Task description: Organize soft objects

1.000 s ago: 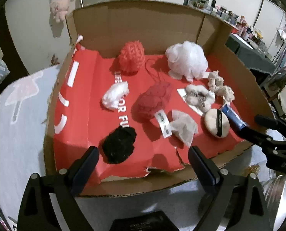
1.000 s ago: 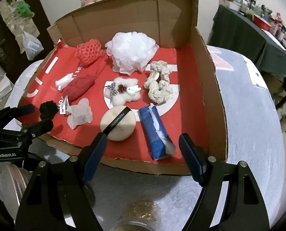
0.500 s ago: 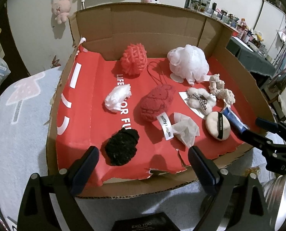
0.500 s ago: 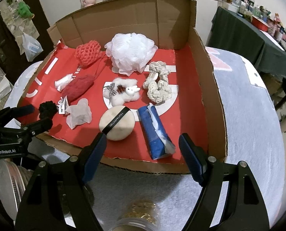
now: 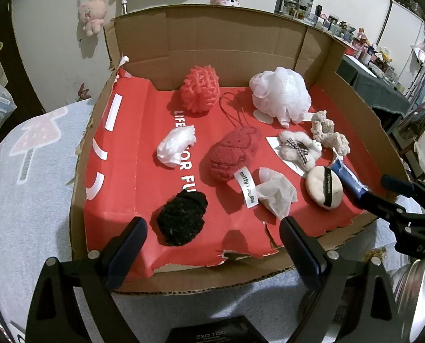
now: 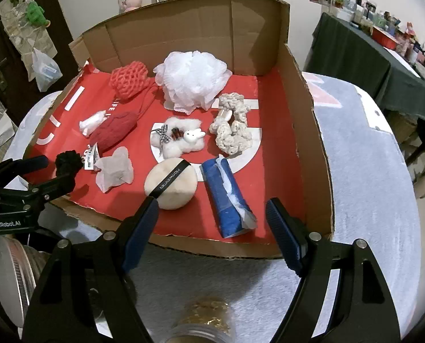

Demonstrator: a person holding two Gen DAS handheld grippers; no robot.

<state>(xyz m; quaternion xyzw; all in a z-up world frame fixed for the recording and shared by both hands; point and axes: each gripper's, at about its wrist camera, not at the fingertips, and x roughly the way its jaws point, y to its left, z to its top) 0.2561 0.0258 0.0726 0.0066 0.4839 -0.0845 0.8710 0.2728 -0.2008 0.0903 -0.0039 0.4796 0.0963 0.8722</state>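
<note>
Cardboard walls on three sides frame a shallow box (image 5: pixel 235 43) with a red floor, sitting on a pale fleecy cover over the counter (image 6: pixel 363 148). Soft things lie scattered across the red floor: a coral pouf (image 5: pixel 201 88) and a white pouf (image 6: pixel 192 81) near the back wall, a crumpled white wad (image 5: pixel 176 145) left of centre, a dark red sponge (image 5: pixel 235 153) with a white tag in the middle, and a black pouf (image 5: pixel 182 218) close to the front edge. Toward the right lie a tissue (image 6: pixel 115 173), a fluffy clip (image 6: pixel 178 140) with a small white rabbit on it, a cream scrunchie (image 6: pixel 231 131), a round puff (image 6: pixel 171 184) with a black band, and a blue pack (image 6: pixel 226 197) just beside the puff. The left gripper (image 5: pixel 212 244) hovers at the box's front edge, jaws wide apart and empty, with the black pouf just beyond them. The right gripper (image 6: pixel 212 233) hangs at the front right, jaws likewise spread and holding nothing, the puff and blue pack lying just ahead of them.
</note>
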